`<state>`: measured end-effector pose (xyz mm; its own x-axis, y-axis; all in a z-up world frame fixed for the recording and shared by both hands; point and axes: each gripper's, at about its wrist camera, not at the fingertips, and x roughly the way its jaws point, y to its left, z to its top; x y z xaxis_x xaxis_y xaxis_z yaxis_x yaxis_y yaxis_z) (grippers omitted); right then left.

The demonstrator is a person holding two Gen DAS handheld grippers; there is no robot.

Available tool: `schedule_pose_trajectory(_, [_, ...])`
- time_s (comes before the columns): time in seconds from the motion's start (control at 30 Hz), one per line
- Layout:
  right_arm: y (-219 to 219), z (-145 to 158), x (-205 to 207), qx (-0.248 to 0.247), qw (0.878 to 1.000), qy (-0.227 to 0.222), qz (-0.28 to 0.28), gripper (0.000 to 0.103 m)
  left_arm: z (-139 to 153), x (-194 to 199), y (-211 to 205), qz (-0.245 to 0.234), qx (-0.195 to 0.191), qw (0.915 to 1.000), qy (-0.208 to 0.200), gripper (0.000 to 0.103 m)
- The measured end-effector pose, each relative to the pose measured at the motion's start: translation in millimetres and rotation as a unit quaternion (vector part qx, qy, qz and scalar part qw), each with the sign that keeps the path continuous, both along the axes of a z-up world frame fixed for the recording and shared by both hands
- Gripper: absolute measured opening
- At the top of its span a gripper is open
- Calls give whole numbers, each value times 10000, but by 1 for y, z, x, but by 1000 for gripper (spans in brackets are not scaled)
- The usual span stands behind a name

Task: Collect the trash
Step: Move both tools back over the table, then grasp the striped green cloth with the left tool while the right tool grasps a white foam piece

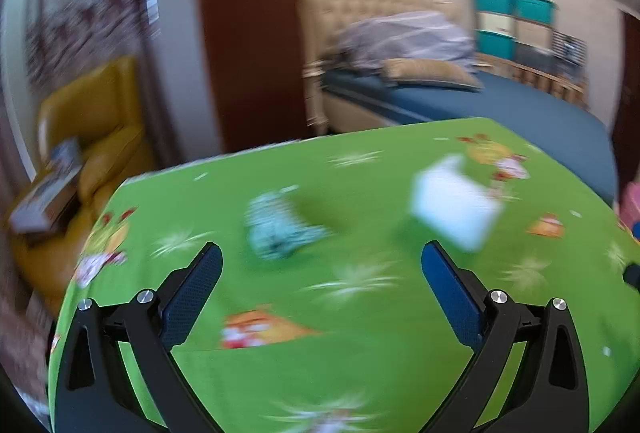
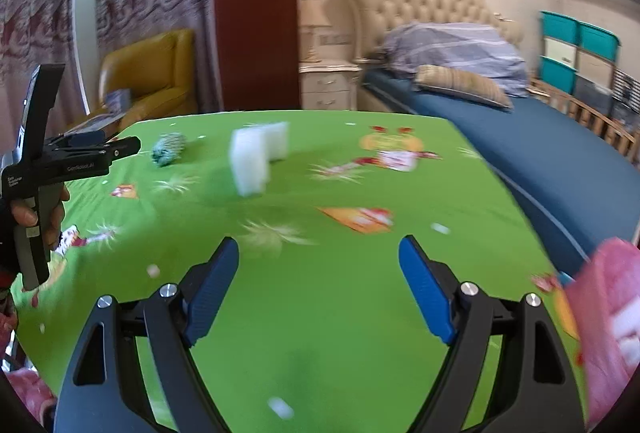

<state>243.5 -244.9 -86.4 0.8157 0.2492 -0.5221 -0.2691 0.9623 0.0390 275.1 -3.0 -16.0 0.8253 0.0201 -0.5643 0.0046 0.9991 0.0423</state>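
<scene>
Both views are smeared by motion, so the small things on the green tablecloth [image 1: 360, 361] are hard to read. The crumpled teal-and-white wad [image 1: 276, 229] shows only as a speckled lump, and the white block [image 1: 452, 209] is a pale blur with soft edges; what it is made of cannot be told. In the left wrist view the left gripper [image 1: 322, 259] stands with its jaws wide and nothing between them. The wad lies on the cloth just beyond the gap, slightly toward the left finger, and the white block lies farther right, past the tip of the right finger. The lower parts of both fingers are cut off by the frame edge. In the right wrist view the right gripper [image 2: 319, 253] also has its jaws spread wide with only bare cloth between them. There the white block [image 2: 256, 157] sits well ahead of the fingers and a little left of centre, while the wad [image 2: 168, 149] lies farther off to the left, near the far edge of the table. A hand [image 2: 36, 213] at the left edge grips the handle of the other gripper, seen side-on, so its jaws cannot be judged from this view. A pink thing [image 2: 608, 317] at the right edge is blurred and cut off by the frame.
</scene>
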Motion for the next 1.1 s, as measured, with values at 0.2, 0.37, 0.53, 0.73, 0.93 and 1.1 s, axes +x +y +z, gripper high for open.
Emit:
schedule_pose_trajectory(0.2, [58, -2, 69, -49, 9989, 390, 250, 80, -8, 18, 53, 557, -226, 9978, 275, 95])
schedule_pose_trajectory(0.37, [88, -15, 125, -173, 9978, 612, 184, 80, -16, 25, 60, 573, -111, 9976, 381, 95])
schedule_pose_trajectory(0.53, [101, -25, 170, -195, 9946, 1015, 78, 79, -25, 37, 56, 503, -147, 9967, 614, 95])
schedule_pose_trajectory(0.73, [98, -30, 178, -182, 9929, 1174, 34, 34, -30, 63, 47, 381, -248, 9958, 789, 95])
schedule_pose_trajectory(0.93, [73, -16, 168, 211, 9952, 943, -149, 33, -37, 94, 36, 555, -357, 9936, 917, 95])
schedule_pose_trajectory(1.1, [70, -24, 169, 253, 9939, 1053, -221, 34, -45, 113, 25, 477, -327, 9913, 1179, 69])
